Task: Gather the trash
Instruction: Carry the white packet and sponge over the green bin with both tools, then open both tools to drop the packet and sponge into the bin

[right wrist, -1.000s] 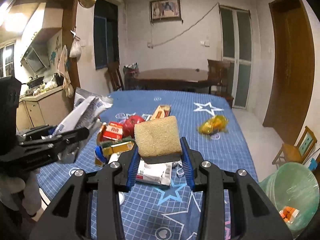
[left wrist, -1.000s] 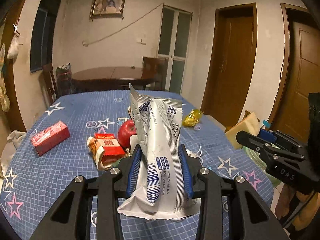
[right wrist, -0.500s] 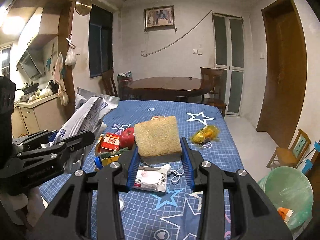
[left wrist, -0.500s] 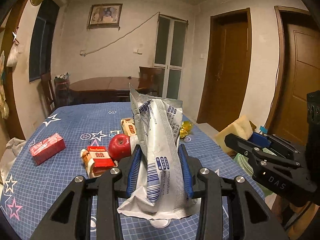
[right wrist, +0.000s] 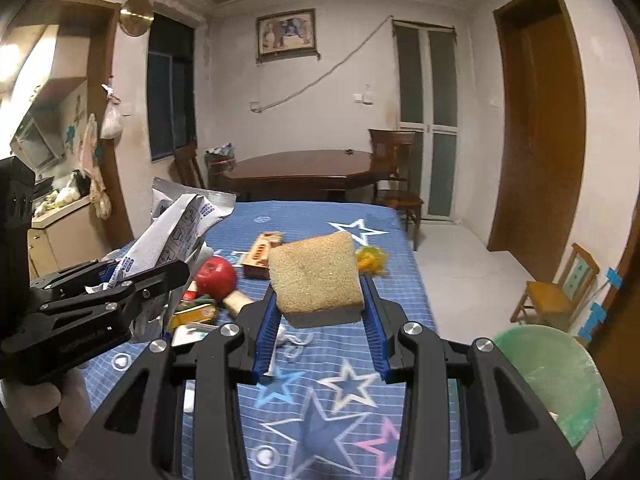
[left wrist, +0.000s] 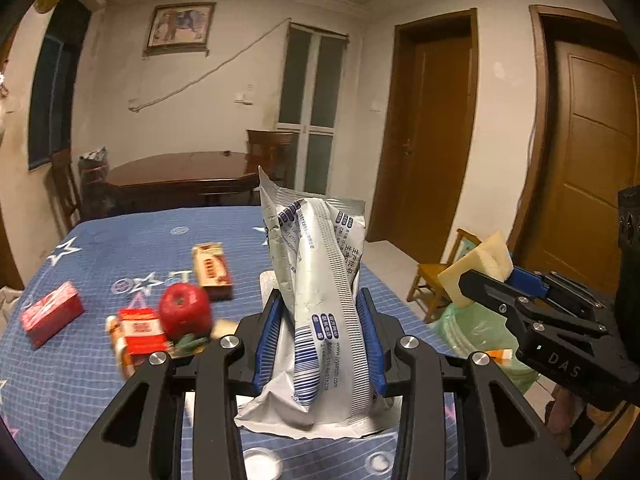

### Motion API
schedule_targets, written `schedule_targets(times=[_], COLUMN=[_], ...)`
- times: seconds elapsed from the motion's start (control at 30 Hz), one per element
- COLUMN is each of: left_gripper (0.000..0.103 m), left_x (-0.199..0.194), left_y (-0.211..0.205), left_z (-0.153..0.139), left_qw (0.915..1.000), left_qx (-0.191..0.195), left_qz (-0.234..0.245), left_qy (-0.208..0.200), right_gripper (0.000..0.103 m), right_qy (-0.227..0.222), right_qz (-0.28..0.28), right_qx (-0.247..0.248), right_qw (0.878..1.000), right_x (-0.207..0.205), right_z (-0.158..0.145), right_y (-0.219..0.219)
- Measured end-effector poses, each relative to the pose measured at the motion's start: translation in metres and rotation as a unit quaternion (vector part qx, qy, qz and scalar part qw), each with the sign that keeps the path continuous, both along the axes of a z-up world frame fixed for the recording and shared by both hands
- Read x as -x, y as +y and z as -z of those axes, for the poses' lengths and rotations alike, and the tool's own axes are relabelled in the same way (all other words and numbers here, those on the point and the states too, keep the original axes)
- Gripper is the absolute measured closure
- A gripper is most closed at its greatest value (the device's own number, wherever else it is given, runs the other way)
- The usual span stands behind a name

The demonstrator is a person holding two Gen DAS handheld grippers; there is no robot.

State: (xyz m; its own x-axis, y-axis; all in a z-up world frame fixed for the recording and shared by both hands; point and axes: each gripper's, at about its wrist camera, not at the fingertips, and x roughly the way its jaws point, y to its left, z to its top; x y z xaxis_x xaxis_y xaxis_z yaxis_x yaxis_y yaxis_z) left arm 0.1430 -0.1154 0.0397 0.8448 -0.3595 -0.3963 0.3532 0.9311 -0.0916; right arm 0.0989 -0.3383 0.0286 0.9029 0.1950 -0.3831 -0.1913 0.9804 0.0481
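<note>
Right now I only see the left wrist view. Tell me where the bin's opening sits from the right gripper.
Observer: The green bin stands off the table's right edge, below and right of the right gripper, mouth facing up.
Operator: Report the sponge grip.
Observer: The sponge sits between both pads, rough tan face up, above the table.
Operator: Name anything hidden behind my bag.
Observer: A yellow wrapper lies on the cloth just beyond the sponge.

Blue star-print table (left wrist: 120, 248), apple (left wrist: 185, 310), red cartons (left wrist: 52, 314)
</note>
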Motion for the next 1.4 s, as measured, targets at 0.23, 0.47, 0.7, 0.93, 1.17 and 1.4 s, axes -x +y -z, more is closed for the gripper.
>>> schedule_targets(times=[0.23,0.47,0.7,0.93,1.17,1.4], left_gripper=[0.064,0.064,0.064,0.064,0.064,0.064], left_x=[-0.016,-0.034,-0.052,-0.077,-0.111,-0.123], left_y=[-0.054,-0.122,-0.201,-0.263,-0.302,-0.33], left_z=[-0.006,-0.006,0.016,0.057,0.105,0.137], left_qw=[0.9987,0.9937,0.9819,0.9677,0.9568,0.95], left_qx=[-0.007,-0.016,-0.033,-0.055,-0.079,-0.092], left_qz=[0.051,0.111,0.181,0.225,0.238,0.245], left_qy=[-0.003,0.009,0.046,0.099,0.147,0.17], right_gripper=[0.066,0.066,0.066,0.066,0.066,0.066], right_qy=[0.0,0.026,0.075,0.136,0.183,0.208], right_qz=[0.05,0.105,0.144,0.164,0.174,0.174], right_qx=[-0.002,-0.006,-0.012,-0.026,-0.042,-0.048], right_qw=[0.999,0.994,0.987,0.977,0.967,0.961], right_x=[0.003,0.001,-0.006,-0.017,-0.031,-0.037], right_z=[-0.007,-0.005,0.015,0.048,0.08,0.101], right_y=[-0.045,-0.103,-0.152,-0.199,-0.23,-0.245])
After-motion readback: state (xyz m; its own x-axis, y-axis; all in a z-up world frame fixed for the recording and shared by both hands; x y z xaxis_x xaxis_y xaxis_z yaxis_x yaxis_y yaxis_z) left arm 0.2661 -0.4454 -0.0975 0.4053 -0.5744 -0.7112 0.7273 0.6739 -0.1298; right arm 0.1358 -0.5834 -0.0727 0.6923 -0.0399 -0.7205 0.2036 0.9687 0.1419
